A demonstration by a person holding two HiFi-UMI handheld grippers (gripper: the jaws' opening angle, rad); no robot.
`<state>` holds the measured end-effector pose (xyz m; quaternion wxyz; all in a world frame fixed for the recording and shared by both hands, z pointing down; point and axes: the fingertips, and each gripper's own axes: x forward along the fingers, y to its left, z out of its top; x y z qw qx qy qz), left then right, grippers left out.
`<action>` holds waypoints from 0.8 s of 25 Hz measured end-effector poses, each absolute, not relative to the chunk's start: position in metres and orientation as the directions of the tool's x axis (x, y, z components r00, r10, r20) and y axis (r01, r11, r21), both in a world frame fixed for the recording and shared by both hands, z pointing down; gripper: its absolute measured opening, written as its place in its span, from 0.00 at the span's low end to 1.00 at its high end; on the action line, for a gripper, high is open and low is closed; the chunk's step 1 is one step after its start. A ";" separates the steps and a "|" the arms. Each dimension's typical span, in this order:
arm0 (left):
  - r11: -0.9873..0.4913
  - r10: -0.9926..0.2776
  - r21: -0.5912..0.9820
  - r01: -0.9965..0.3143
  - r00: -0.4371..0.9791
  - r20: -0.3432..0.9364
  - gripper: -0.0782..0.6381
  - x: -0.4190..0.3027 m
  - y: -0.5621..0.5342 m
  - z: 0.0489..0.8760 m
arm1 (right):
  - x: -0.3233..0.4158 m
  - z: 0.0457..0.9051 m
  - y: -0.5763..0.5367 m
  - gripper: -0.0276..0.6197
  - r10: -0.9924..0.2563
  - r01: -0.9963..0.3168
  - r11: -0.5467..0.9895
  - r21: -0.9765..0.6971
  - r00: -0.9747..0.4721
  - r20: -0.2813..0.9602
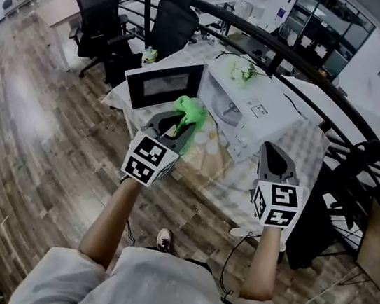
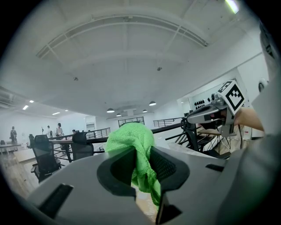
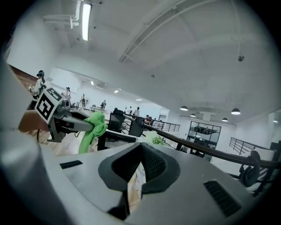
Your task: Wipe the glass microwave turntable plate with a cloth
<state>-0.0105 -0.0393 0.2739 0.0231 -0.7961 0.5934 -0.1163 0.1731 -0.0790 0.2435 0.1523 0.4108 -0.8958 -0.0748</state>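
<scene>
While the microwave (image 1: pixel 255 115) door hangs open, my left gripper (image 1: pixel 178 126), just in front of it, is clamped on the green cloth (image 1: pixel 192 111). My right gripper (image 1: pixel 272 153), near its right end, is closed on nothing. I see no glass plate, so I think all the wiping is left.

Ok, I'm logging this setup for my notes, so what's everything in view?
Table: one, pale patterned cover, mid-view.
Microwave: one, white, on the table, door open.
Cloth: one, green, pinched in the left gripper, before the microwave.
Office chairs: two, black, beyond the table.
Railing: one, black, curving behind the table.
Floor: brown wood.
Glass plate: not made out.
Left gripper: grey, shut on the cloth.
Right gripper: grey, shut, empty, above the table.
</scene>
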 end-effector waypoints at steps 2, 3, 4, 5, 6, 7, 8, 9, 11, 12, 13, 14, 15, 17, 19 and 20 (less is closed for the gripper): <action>-0.293 -0.950 -0.182 -0.939 0.263 0.171 0.25 -0.014 -0.047 0.279 | 0.171 0.248 -0.087 0.06 -0.758 -0.718 0.652 0.244 -0.613 0.223; -0.293 -0.949 -0.183 -0.939 0.262 0.175 0.25 -0.015 -0.052 0.281 | 0.170 0.251 -0.091 0.06 -0.757 -0.716 0.654 0.244 -0.612 0.231; -0.294 -0.948 -0.181 -0.939 0.263 0.178 0.25 -0.015 -0.057 0.283 | 0.169 0.254 -0.096 0.06 -0.755 -0.713 0.655 0.249 -0.610 0.239; -0.297 -0.947 -0.176 -0.939 0.265 0.182 0.25 -0.015 -0.061 0.286 | 0.169 0.257 -0.100 0.06 -0.754 -0.712 0.656 0.251 -0.609 0.245; -0.299 -0.945 -0.170 -0.939 0.267 0.187 0.25 -0.015 -0.066 0.289 | 0.168 0.260 -0.105 0.06 -0.754 -0.712 0.657 0.247 -0.610 0.244; -0.301 -0.943 -0.165 -0.939 0.268 0.194 0.25 -0.015 -0.072 0.292 | 0.168 0.261 -0.109 0.06 -0.752 -0.715 0.658 0.235 -0.615 0.236; -0.303 -0.942 -0.162 -0.939 0.269 0.201 0.25 -0.014 -0.077 0.296 | 0.168 0.262 -0.114 0.06 -0.750 -0.718 0.661 0.218 -0.623 0.223; -0.304 -0.941 -0.158 -0.940 0.269 0.207 0.25 -0.014 -0.083 0.299 | 0.167 0.263 -0.119 0.06 -0.747 -0.719 0.665 0.204 -0.631 0.212; -0.305 -0.939 -0.153 -0.940 0.269 0.216 0.25 -0.011 -0.096 0.305 | 0.165 0.267 -0.130 0.06 -0.739 -0.713 0.674 0.193 -0.642 0.205; -0.305 -0.938 -0.150 -0.940 0.269 0.221 0.25 -0.010 -0.103 0.307 | 0.165 0.269 -0.137 0.06 -0.735 -0.709 0.678 0.193 -0.646 0.209; -0.306 -0.936 -0.146 -0.941 0.269 0.228 0.25 -0.009 -0.110 0.309 | 0.164 0.271 -0.143 0.06 -0.731 -0.706 0.682 0.191 -0.648 0.213; -0.307 -0.934 -0.142 -0.941 0.270 0.235 0.25 -0.007 -0.117 0.311 | 0.163 0.274 -0.149 0.06 -0.727 -0.703 0.686 0.188 -0.651 0.218; -0.311 -0.931 -0.138 -0.940 0.272 0.243 0.25 -0.004 -0.125 0.315 | 0.163 0.275 -0.154 0.06 -0.724 -0.700 0.689 0.185 -0.654 0.220; -0.325 -0.924 -0.138 -0.936 0.283 0.258 0.25 0.002 -0.139 0.323 | 0.162 0.278 -0.165 0.06 -0.719 -0.694 0.695 0.186 -0.661 0.217; -0.344 -0.916 -0.137 -0.929 0.299 0.268 0.25 0.009 -0.154 0.329 | 0.161 0.283 -0.176 0.06 -0.712 -0.687 0.701 0.189 -0.666 0.221; -0.353 -0.912 -0.134 -0.926 0.308 0.272 0.25 0.012 -0.162 0.332 | 0.159 0.288 -0.181 0.06 -0.708 -0.683 0.705 0.189 -0.667 0.229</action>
